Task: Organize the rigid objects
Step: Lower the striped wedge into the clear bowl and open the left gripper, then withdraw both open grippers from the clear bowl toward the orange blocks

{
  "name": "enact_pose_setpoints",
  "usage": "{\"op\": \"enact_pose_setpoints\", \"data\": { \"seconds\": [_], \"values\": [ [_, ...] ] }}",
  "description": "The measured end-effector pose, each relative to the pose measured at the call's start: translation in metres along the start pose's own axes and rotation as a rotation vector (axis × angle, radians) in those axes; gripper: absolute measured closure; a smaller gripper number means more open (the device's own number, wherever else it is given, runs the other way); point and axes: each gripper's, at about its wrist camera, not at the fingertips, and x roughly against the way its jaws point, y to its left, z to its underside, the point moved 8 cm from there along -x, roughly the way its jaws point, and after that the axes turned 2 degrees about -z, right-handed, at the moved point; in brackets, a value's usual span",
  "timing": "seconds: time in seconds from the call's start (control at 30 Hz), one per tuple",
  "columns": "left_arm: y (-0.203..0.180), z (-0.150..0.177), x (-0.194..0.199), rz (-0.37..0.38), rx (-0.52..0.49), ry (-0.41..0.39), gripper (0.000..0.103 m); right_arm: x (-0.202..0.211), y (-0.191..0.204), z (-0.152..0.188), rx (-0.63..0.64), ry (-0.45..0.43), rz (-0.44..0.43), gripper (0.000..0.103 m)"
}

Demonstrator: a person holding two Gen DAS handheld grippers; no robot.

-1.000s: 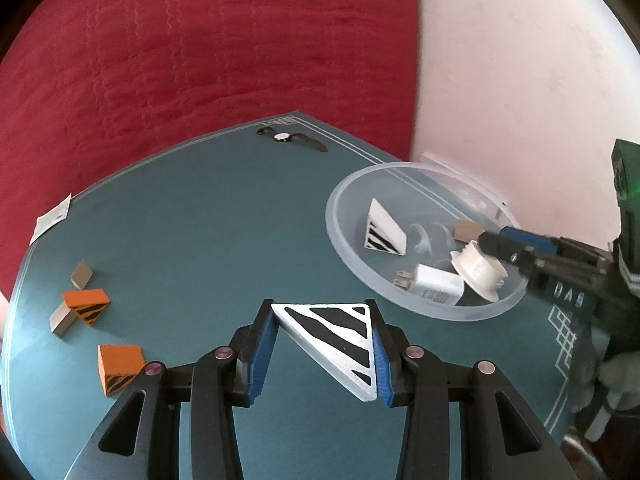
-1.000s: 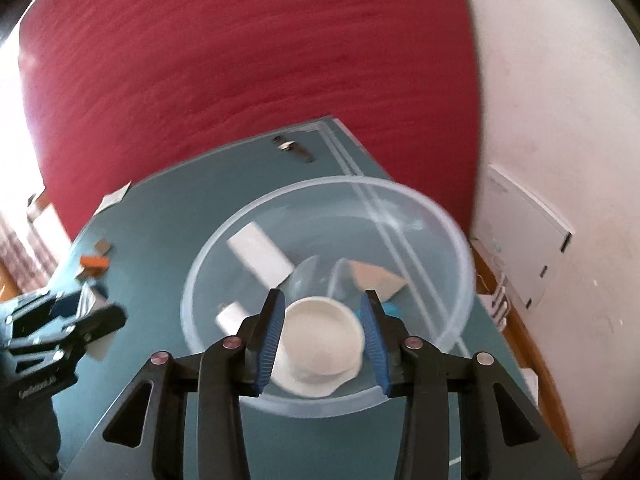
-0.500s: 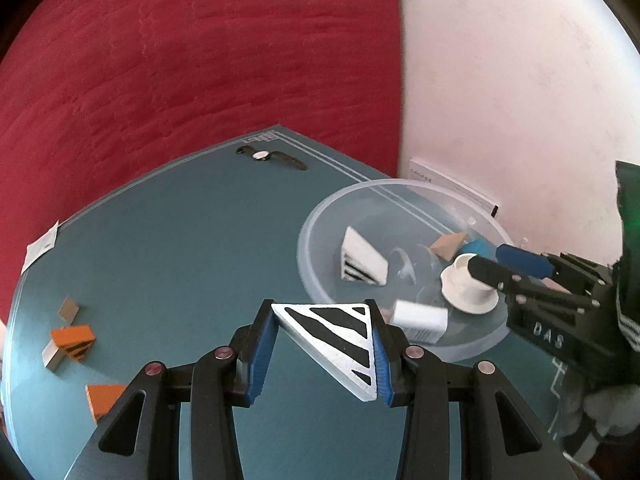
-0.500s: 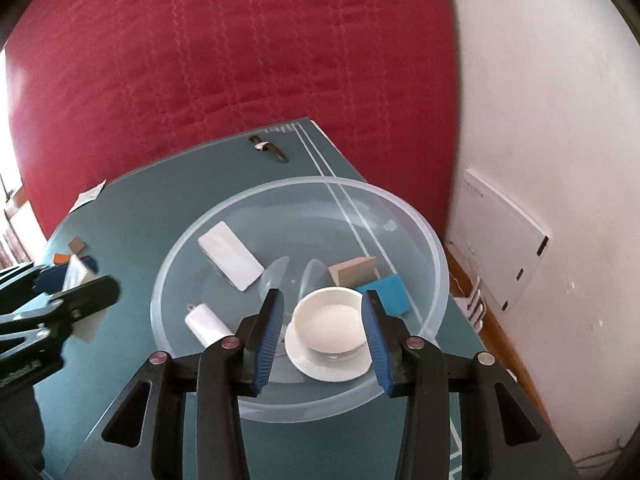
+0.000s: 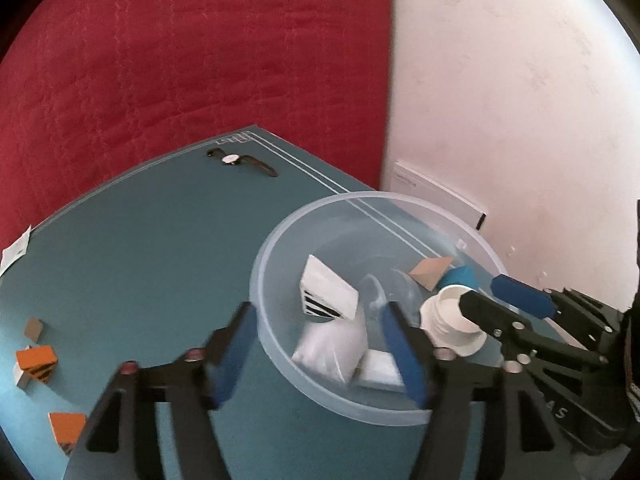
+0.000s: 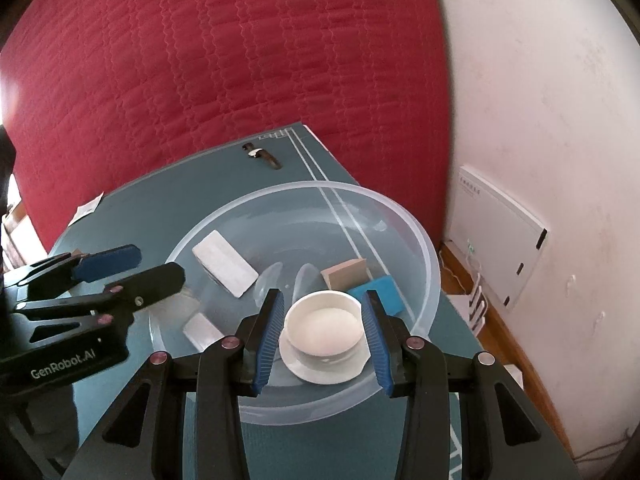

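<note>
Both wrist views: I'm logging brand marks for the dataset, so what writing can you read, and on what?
"GenRobot.AI": on the left gripper body, right wrist view.
"AS": end of a cut-off word on the right gripper body, left wrist view.
White wall panel: a line of print, too small to read.
Paper slip at the table edge: nothing legible.

Red quilt (image 5: pixel 192 60), white wall (image 5: pixel 512 100)

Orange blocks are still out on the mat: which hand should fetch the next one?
Left, probably. The left gripper is open and empty, and the orange blocks lie on its side. The right gripper is shut on the white cap over the bowl.
</note>
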Motion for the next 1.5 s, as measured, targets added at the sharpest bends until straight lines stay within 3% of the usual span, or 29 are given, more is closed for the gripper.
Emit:
{"op": "enact_pose_setpoints", "data": {
  "seconds": [0.33, 0.47, 0.6, 1.5],
  "values": [
    [0.023, 0.015, 0.0, -0.056, 0.053, 0.033, 0.03, -0.001, 0.002, 0.001, 0.01, -0.01, 0.002, 0.061],
    [0.025, 0.02, 0.003, -0.084, 0.051, 0.031, 0.023, 0.0, 0.004, 0.003, 0.019, -0.012, 0.003, 0.061],
    [0.029, 0.027, 0.003, -0.108, 0.048, 0.031, 0.018, 0.001, 0.004, 0.003, 0.025, -0.019, 0.007, 0.051],
    [0.084, 0.063, 0.024, -0.219, 0.157, 0.06, 0.015, 0.004, 0.02, 0.003, 0.075, -0.047, 0.007, 0.051]
  ]
}}
